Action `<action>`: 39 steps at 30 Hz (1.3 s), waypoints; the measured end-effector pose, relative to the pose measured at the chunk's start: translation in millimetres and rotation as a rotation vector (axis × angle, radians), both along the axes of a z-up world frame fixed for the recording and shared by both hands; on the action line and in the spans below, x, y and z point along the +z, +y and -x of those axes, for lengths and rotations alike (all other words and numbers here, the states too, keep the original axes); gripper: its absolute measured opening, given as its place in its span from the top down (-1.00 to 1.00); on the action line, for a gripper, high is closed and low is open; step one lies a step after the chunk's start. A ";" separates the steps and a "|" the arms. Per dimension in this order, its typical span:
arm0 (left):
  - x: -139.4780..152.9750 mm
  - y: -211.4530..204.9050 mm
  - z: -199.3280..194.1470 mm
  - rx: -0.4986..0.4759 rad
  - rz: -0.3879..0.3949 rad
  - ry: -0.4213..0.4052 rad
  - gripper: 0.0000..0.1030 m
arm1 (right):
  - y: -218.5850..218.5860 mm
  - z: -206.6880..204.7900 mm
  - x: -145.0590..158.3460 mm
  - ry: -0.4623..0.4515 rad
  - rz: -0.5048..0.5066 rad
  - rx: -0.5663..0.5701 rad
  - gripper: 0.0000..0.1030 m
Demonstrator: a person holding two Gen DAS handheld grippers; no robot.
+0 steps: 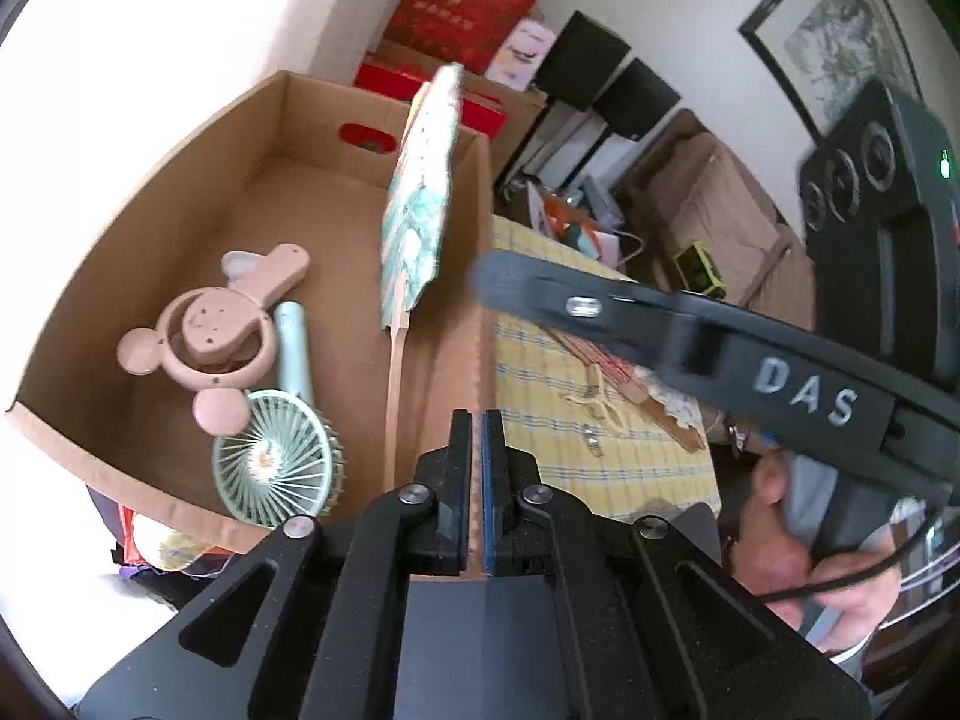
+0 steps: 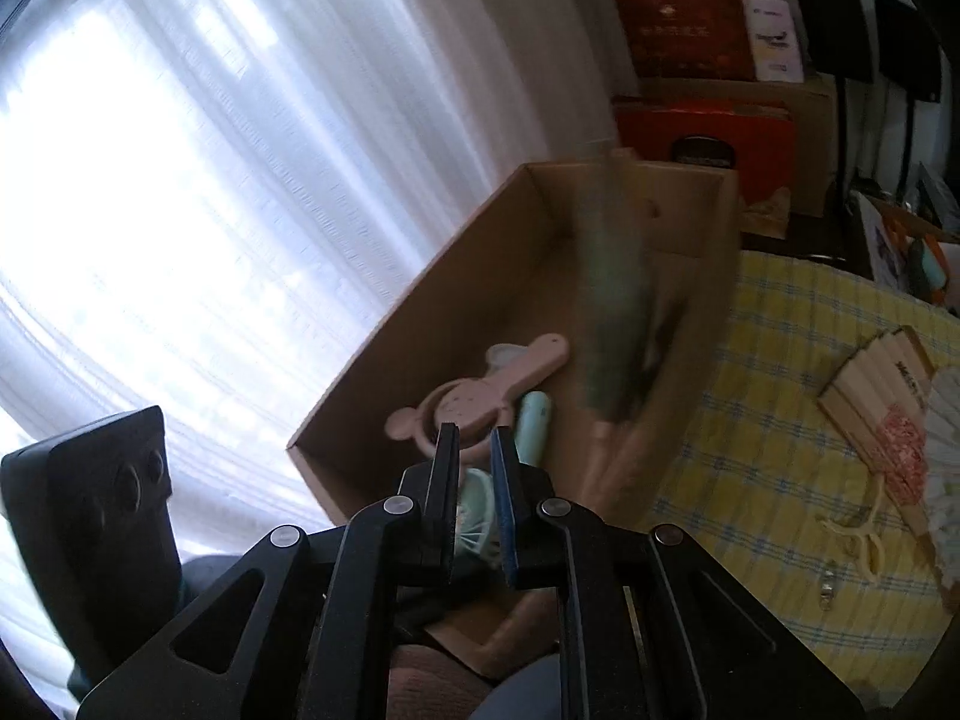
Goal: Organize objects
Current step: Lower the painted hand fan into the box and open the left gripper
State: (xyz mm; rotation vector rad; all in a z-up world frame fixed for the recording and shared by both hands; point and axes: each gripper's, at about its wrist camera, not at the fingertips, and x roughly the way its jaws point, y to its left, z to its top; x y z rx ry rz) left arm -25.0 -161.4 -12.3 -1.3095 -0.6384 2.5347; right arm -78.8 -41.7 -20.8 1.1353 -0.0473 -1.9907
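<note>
The cardboard box (image 1: 150, 276) sat open on the yellow checked tablecloth (image 1: 576, 420). Inside it lay a pink bear-eared handheld fan (image 1: 210, 330) and a mint handheld fan (image 1: 276, 456), touching one another. A flat paddle fan (image 1: 420, 192) painted green and white (blurred in the right wrist view) stood tilted in the box near its right wall, free of both grippers. The left gripper (image 1: 477, 420) was clenched on nothing. The right gripper (image 2: 474, 438) was slightly parted, empty. A folding fan (image 2: 888, 414) lay on the cloth, well apart from the box
</note>
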 end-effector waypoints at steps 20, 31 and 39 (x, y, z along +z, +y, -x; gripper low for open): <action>1.8 6.6 3.7 0.086 0.067 0.010 -0.46 | 67.2 14.0 -12.5 0.031 -0.062 -0.124 0.01; 2.9 26.7 12.7 0.057 0.047 -0.001 -0.78 | 105.7 17.7 -11.9 0.066 -0.093 -0.197 -0.47; 6.3 49.0 21.4 0.037 0.019 0.005 -0.96 | 141.9 23.2 -11.2 0.064 -0.104 -0.254 -0.56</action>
